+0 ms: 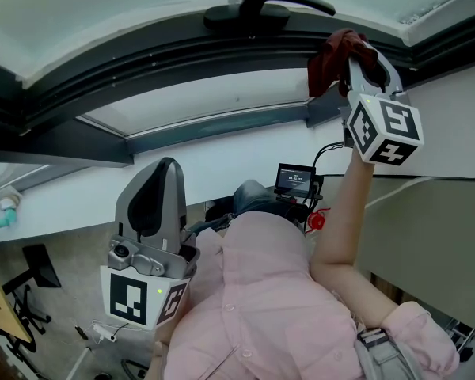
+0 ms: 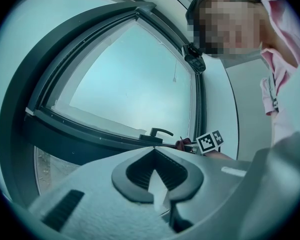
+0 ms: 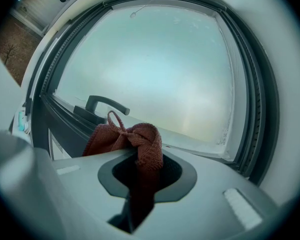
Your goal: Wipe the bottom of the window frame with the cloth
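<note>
Your right gripper (image 1: 355, 54) presses the red cloth (image 1: 334, 60), clamped in its jaws, against the window frame (image 1: 182, 63). Your left gripper (image 1: 166, 169) sits low, jaws together and empty.

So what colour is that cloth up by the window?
Dark brick red. The cloth shows best in the right gripper view, clamped between the jaws.

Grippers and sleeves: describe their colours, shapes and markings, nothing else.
The left gripper and the right gripper are grey with black insides and rounded, tapering tips. Each carries a white cube printed with black square markers. The person wears a pink shirt; its right sleeve ends near the elbow.
</note>
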### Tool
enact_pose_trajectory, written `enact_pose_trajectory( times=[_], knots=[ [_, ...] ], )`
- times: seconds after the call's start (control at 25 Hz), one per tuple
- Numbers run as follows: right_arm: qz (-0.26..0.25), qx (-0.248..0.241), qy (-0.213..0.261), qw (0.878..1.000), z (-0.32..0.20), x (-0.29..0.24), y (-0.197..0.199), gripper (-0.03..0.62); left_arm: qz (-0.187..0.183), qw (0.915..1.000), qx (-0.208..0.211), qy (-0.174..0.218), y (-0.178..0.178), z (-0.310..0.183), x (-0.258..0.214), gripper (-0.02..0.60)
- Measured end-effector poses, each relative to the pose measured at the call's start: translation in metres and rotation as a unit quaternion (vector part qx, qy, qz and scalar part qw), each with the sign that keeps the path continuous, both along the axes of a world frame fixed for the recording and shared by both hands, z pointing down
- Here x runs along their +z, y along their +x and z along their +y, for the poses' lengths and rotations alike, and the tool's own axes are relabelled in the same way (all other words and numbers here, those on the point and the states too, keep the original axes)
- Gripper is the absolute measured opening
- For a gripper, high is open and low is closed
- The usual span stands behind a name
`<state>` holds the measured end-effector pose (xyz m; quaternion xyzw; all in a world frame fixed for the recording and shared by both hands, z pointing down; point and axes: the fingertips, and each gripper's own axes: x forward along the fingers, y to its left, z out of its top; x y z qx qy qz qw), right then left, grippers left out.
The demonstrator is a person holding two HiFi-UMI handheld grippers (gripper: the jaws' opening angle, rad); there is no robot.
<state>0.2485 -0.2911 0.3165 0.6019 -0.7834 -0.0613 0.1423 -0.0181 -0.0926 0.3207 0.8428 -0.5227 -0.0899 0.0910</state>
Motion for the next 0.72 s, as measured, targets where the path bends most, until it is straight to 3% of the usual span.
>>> enact_pose_trajectory(
  times=[0.44,0.72],
  knots=[
    [0.001,0.009,-0.004,1.0,-0.005,0.001,0.021,0.058,0.003,0.9998,0.02,-0.005,0.026,-0.01,0.002,0.0],
    [-0.008,0.024,-0.002,1.0,-0.008,0.001,0.039,0.058,0.001,1.0,0.007,-0.007,0.027,-0.01,0.003,0.0]
  ],
)
